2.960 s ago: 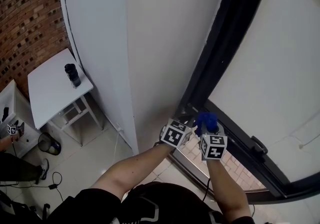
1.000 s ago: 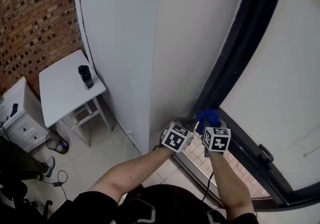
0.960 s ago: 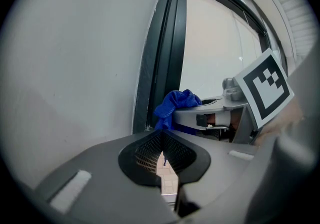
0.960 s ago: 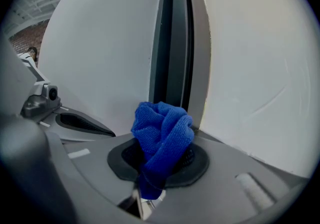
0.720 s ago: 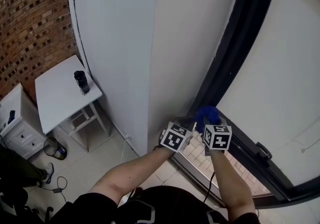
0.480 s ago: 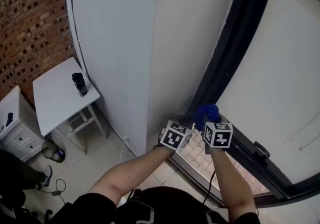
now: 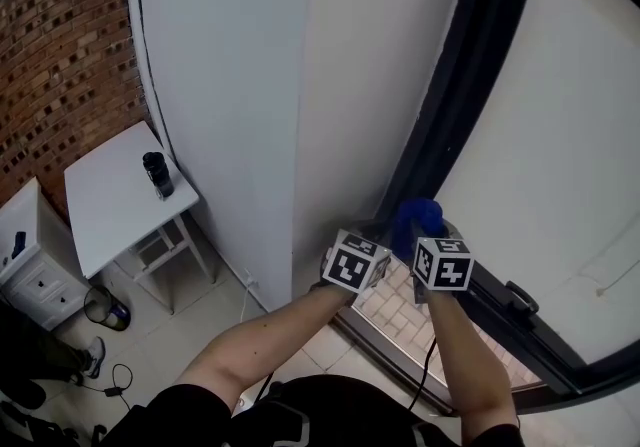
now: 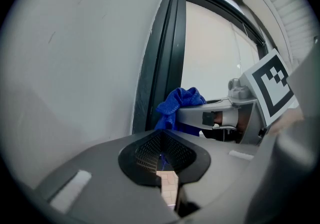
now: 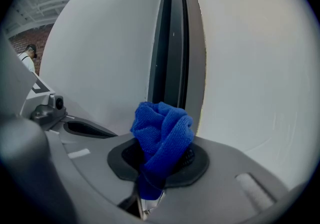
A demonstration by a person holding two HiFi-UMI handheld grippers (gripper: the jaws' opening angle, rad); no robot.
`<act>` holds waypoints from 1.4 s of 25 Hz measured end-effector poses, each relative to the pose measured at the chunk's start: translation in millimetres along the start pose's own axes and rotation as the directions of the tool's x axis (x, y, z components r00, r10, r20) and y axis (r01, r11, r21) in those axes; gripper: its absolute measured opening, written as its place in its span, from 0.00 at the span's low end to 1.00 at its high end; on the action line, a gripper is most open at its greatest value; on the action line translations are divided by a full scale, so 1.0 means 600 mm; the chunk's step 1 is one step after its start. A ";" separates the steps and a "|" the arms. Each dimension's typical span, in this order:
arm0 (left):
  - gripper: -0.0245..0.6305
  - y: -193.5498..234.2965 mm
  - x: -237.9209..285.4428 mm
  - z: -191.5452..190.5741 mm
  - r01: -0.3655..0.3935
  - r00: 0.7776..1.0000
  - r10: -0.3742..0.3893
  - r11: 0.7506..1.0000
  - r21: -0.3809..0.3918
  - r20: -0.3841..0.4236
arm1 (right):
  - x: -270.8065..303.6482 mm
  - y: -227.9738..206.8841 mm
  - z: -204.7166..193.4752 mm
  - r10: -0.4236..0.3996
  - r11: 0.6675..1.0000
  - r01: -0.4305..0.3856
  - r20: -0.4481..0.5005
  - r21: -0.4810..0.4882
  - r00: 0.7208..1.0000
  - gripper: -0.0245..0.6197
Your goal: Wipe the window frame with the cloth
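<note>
Cloth [image 9: 162,135] up front, a blue wad: left gripper [image 8: 162,163] sits beside it, jaws together on nothing, right gripper [image 9: 150,178] has it clamped tight, and the dark window frame [image 9: 172,42] stands upright dead ahead just beyond, so the right gripper looks better placed to stroke along its length.

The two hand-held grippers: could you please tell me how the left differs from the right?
The right hand-held gripper is shut on a bunched blue microfibre cloth; the left hand-held gripper is shut on nothing. The right one faces the black window frame; the left one sits beside it, nearer the white wall. Both carry black-and-white marker cubes.
</note>
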State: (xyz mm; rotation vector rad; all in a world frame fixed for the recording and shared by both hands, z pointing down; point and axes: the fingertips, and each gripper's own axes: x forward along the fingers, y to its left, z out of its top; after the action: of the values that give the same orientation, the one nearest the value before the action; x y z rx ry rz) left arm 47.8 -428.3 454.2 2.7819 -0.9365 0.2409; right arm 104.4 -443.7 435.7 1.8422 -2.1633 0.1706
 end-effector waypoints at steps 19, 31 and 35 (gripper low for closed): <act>0.03 -0.030 -0.033 0.124 -0.005 0.999 0.003 1.000 0.031 0.050 | -0.063 -0.005 0.149 0.026 0.999 -0.021 0.090 -0.046 0.996 0.15; 0.03 -0.049 -0.025 0.172 0.002 0.996 -0.012 0.992 0.122 0.083 | -0.069 -0.022 0.191 0.029 0.997 -0.018 0.154 -0.070 0.988 0.15; 0.03 -0.054 -0.031 0.188 0.000 0.995 -0.014 0.991 0.135 0.097 | -0.073 -0.022 0.211 0.028 0.996 -0.014 0.169 -0.085 0.985 0.15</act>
State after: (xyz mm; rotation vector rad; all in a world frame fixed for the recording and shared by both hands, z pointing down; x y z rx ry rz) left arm 63.3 -419.2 337.1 2.9447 -0.9665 0.1741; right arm 105.0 -439.5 301.4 1.8485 -2.2653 -0.0744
